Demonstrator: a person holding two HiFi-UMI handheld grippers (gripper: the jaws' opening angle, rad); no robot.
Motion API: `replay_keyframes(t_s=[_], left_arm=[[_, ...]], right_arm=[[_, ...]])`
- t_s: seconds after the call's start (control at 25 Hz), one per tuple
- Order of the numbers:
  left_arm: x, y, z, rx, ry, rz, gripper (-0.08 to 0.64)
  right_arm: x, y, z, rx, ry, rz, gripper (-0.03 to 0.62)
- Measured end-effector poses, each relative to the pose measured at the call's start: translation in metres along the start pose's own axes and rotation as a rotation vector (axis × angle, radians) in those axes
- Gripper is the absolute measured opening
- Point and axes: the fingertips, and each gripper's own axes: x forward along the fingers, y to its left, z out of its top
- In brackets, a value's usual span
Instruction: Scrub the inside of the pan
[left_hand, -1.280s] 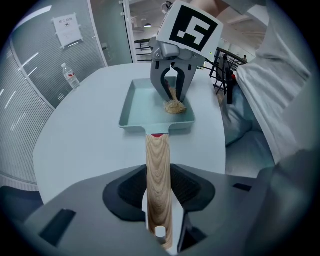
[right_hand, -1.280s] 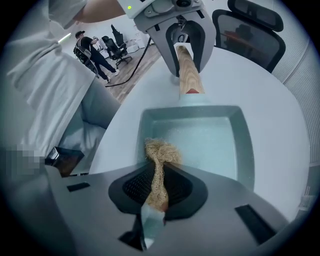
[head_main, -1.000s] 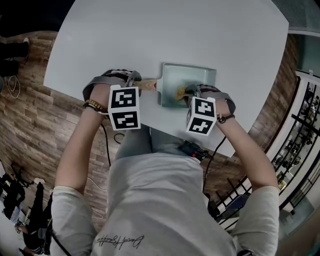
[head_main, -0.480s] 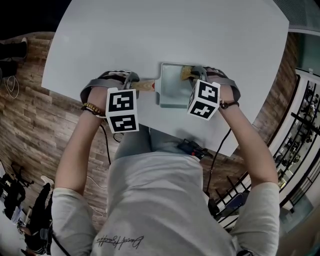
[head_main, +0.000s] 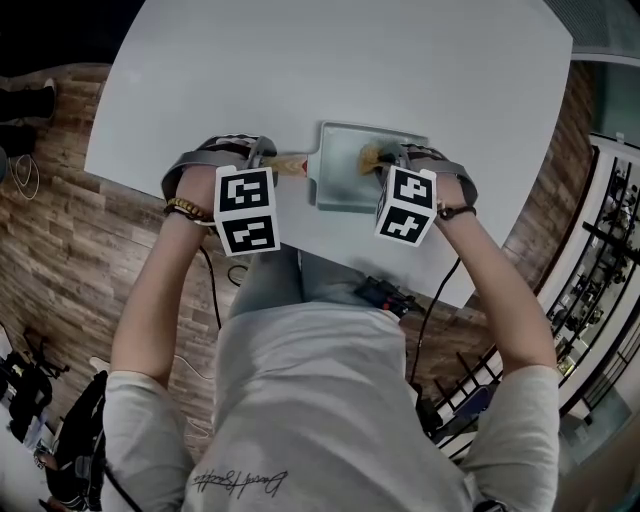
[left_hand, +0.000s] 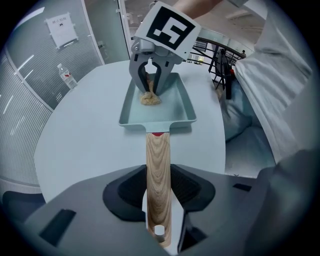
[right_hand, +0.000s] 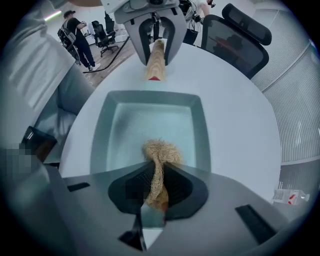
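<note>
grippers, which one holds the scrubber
The right gripper, pinching the tan fibre scrubber in the pan; the left gripper clamps the pan's wooden handle instead.

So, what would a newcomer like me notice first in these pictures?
A pale green rectangular pan sits on the white table, close to the person, its wooden handle clamped in the left hand-held gripper. The right hand-held gripper pinches a straw-coloured fibre scrubber down inside the pan.

Light-green rectangular pan (head_main: 340, 182) flat on white table (head_main: 330, 60), close to its near edge. Pan's wooden handle (head_main: 289, 165) points left, left gripper (head_main: 266, 162) on it. Over pan's far right part: right gripper (head_main: 388, 166), tan scrubber (head_main: 367, 155) at its tip, inside pan.
</note>
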Motion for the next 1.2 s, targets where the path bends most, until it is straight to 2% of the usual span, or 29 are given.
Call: replay_keyframes(t_s=[0.28, 0.48, 0.64, 0.8, 0.92, 1.2], left_arm=[[0.003, -0.001, -0.002, 0.006, 0.009, -0.003, 0.15], [0.004, -0.001, -0.006, 0.0, 0.012, 0.0, 0.15], [0.007, -0.001, -0.008, 0.007, 0.016, -0.002, 0.15], [0.005, -0.003, -0.001, 0.045, 0.028, -0.013, 0.15], [0.002, -0.004, 0.001, 0.071, 0.039, -0.017, 0.15], [-0.003, -0.007, 0.003, 0.071, 0.041, -0.017, 0.15]], right_arm=[[-0.002, 0.05, -0.001, -0.006, 0.006, 0.124, 0.067], [-0.002, 0.069, 0.001, -0.024, 0.021, 0.227, 0.067], [0.0, 0.071, 0.003, -0.006, 0.029, 0.267, 0.066], [-0.004, 0.071, -0.003, 0.042, -0.018, 0.255, 0.066], [-0.006, 0.06, -0.009, 0.029, -0.008, 0.221, 0.067], [-0.002, -0.014, -0.027, 0.033, 0.069, -0.003, 0.069]])
